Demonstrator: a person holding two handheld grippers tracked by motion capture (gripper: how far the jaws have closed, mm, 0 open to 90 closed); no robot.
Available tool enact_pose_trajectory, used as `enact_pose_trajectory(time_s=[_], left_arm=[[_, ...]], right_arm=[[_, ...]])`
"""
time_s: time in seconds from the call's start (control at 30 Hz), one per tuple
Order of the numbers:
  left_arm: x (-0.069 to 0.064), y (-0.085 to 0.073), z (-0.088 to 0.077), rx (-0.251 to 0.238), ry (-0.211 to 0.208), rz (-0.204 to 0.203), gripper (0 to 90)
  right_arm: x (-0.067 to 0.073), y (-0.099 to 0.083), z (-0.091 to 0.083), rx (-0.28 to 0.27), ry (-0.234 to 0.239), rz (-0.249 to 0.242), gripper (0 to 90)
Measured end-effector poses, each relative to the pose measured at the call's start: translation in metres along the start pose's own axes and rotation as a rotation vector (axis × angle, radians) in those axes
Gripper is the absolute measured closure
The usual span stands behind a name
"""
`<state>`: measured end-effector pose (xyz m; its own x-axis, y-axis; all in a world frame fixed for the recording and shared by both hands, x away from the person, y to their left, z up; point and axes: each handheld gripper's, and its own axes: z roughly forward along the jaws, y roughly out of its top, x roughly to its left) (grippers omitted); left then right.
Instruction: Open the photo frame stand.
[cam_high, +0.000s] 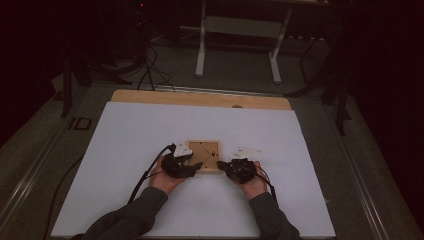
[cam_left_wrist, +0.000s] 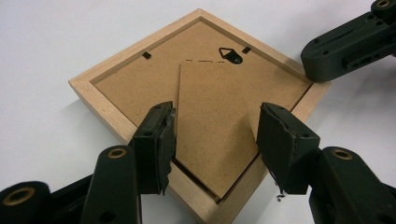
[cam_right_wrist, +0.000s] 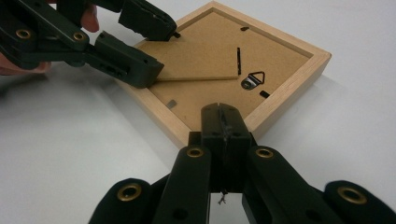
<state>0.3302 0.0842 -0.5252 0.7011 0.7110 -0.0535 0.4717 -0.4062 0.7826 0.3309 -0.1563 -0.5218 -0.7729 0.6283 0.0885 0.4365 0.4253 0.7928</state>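
A light wooden picture frame (cam_high: 204, 155) lies face down on the white tabletop, its brown backing board up. A fold-out stand flap (cam_left_wrist: 210, 102) and a black hanger hook (cam_left_wrist: 231, 55) sit on that board. My left gripper (cam_left_wrist: 215, 121) is open, its jaws on either side of the flap's near tip, which is slightly raised; the pads do not press on it. My right gripper (cam_right_wrist: 223, 116) is shut with nothing between its jaws, and its tip rests on the frame's rim (cam_right_wrist: 289, 79) at the near corner. Across the frame, the left gripper (cam_right_wrist: 156, 51) straddles the flap (cam_right_wrist: 201, 67).
The white table surface (cam_high: 150, 130) spreads wide around the frame on all sides. A wooden strip (cam_high: 200, 97) borders its far edge. Beyond stand the white legs of another table (cam_high: 202, 45), and cables (cam_high: 150, 70) lie on the dark floor.
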Motion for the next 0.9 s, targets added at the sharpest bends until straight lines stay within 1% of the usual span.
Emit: enact_pose_trajectory(time_s=[0.17,0.27,0.33,0.57,0.67,0.77,0.87,0.9], left_arm=[[-0.001,0.0,0.002,-0.007,0.011,0.0,47.8],[-0.002,0.0,0.002,-0.003,0.023,0.018,48.5],[-0.004,0.0,0.003,-0.006,0.029,0.025,50.8],[-0.004,0.002,0.001,-0.007,0.031,0.011,51.2],[-0.004,0.003,0.001,-0.002,0.031,0.01,51.2],[-0.004,0.006,-0.001,-0.002,0.029,0.001,51.3],[-0.004,0.01,-0.003,0.004,0.03,0.007,51.3],[-0.004,0.011,-0.003,0.003,0.031,0.004,51.3]], right_arm=[[0.001,0.0,0.001,0.0,0.001,-0.008,90.0],[0.002,0.001,0.003,0.006,0.001,-0.019,90.0],[0.003,0.001,0.005,0.007,-0.004,-0.027,90.0],[0.003,0.001,0.006,0.006,0.003,-0.025,90.0],[0.003,0.002,0.007,0.006,0.003,-0.024,90.0],[0.003,0.002,0.008,0.007,0.0,-0.025,90.0],[0.003,0.002,0.008,0.007,0.0,-0.025,90.0],[0.003,0.002,0.009,0.007,0.0,-0.024,90.0]])
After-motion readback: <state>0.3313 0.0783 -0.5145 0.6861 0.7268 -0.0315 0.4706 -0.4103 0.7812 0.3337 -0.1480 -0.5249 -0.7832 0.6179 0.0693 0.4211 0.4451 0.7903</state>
